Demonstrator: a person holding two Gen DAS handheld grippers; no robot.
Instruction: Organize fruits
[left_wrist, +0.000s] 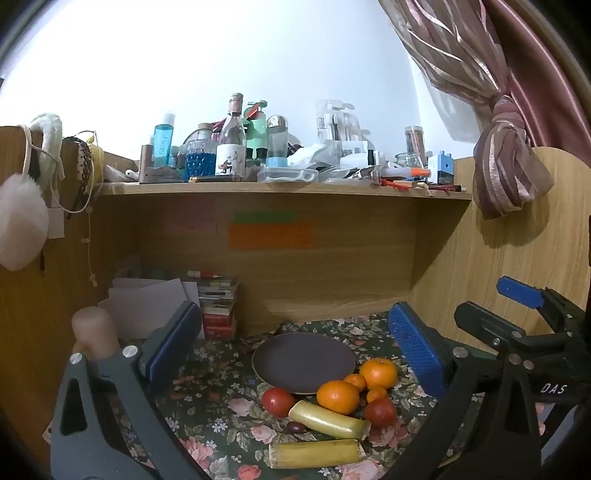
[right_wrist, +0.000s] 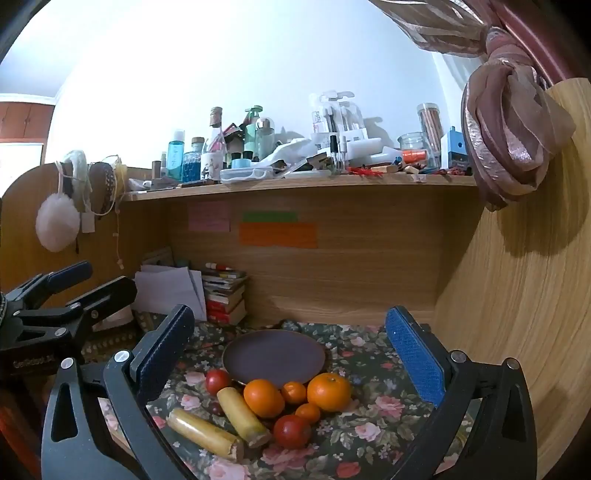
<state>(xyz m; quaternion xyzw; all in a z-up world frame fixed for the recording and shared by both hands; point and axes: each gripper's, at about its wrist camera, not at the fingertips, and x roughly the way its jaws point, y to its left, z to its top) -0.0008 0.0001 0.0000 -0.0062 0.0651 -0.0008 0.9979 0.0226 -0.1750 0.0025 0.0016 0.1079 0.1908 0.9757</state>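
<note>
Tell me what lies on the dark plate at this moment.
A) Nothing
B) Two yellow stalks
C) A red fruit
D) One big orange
A: the plate shows only its bare dark surface, while the oranges, the red fruits and the yellow stalks all lie on the floral cloth in front of it.

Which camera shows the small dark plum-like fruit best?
The left wrist view: the small dark oval fruit lies exposed beside the upper yellow cane piece. The right wrist view shows only a sliver.
</note>
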